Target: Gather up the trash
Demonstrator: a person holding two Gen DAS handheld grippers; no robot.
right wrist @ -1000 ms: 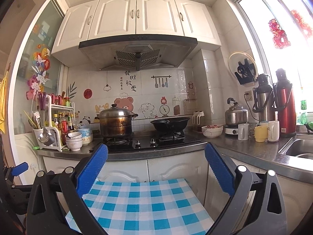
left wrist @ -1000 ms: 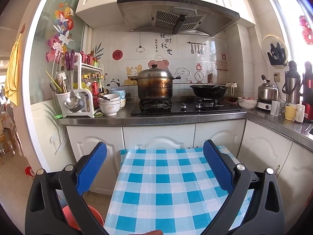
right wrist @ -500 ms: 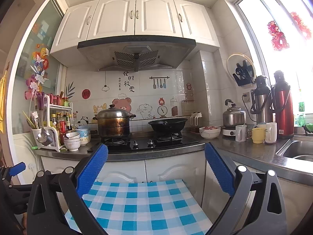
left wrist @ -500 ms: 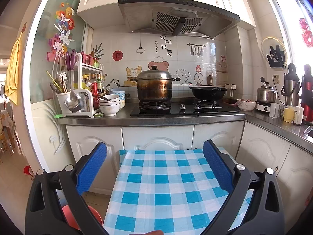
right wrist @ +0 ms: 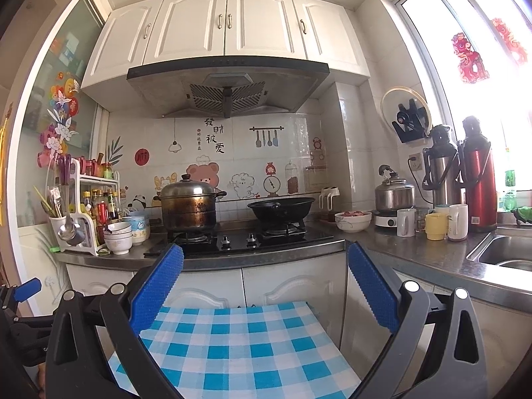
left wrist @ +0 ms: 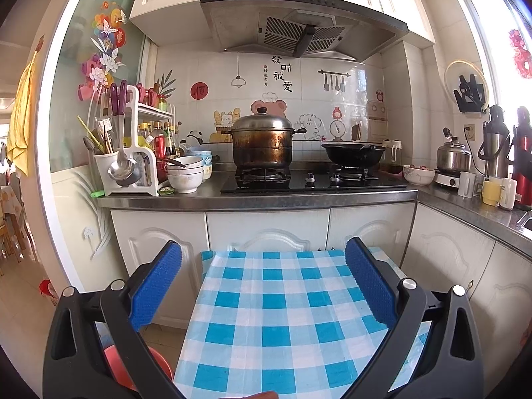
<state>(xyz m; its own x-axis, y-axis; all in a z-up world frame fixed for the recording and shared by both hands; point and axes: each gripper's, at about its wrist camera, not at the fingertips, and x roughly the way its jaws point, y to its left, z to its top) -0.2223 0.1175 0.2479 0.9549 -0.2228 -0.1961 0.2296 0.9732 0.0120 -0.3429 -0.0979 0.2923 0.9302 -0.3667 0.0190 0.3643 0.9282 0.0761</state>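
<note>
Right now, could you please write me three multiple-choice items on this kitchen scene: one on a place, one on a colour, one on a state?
1. Where does the steel pot stand?
A. on the left burner of the stove
B. in the sink
C. on the checked table

2. What colour are the checks on the tablecloth?
A. red and white
B. blue and white
C. green and yellow

3. How do the right tongs stand?
A. shut on a cup
B. shut on a paper scrap
C. open, holding nothing

Answers:
1. A, the pot sits over the left burner of the black stove, with the wok on the right one.
2. B, the cloth shows blue and white squares in both views.
3. C, the blue pads are wide apart with only table and cabinets between them; the left tongs stand open likewise.
</note>
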